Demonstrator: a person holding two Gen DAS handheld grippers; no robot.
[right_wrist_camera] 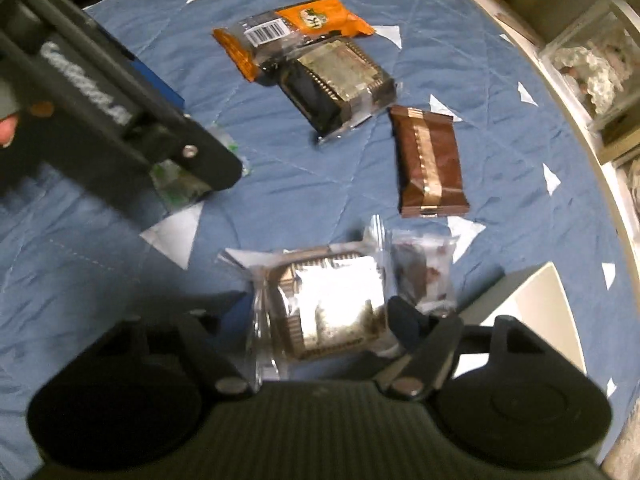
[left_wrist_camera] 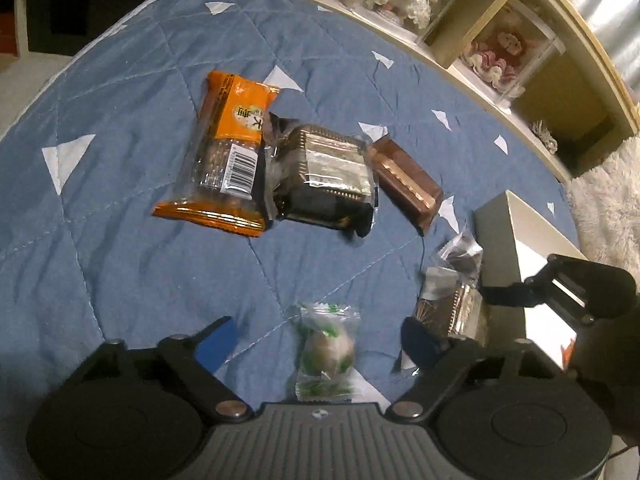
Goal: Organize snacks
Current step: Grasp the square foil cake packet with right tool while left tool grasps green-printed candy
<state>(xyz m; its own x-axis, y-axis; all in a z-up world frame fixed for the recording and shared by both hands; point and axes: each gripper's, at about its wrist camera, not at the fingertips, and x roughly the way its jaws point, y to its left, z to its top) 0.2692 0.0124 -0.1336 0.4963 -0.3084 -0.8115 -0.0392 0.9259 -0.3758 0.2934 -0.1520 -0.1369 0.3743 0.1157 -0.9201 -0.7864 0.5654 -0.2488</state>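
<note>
My left gripper (left_wrist_camera: 318,342) hangs open over a blue quilt (left_wrist_camera: 120,240), its blue fingertips wide on either side of a green-and-white candy packet (left_wrist_camera: 326,348) that lies flat. My right gripper (right_wrist_camera: 320,316) is closed onto a clear-wrapped pastry in a ribbed tray (right_wrist_camera: 332,308), one finger at each side of the wrapper. Farther off lie an orange packet (left_wrist_camera: 224,152), a dark tray pastry (left_wrist_camera: 324,176) and a brown bar (left_wrist_camera: 406,180). A small clear pack with a dark snack (right_wrist_camera: 424,268) sits just beyond the held pastry.
A white open box (right_wrist_camera: 536,308) stands on the quilt at the right, beside the right gripper. A cream shelf (left_wrist_camera: 472,76) with clear display cases curves along the far edge. A shaggy pale rug (left_wrist_camera: 608,200) lies at the right.
</note>
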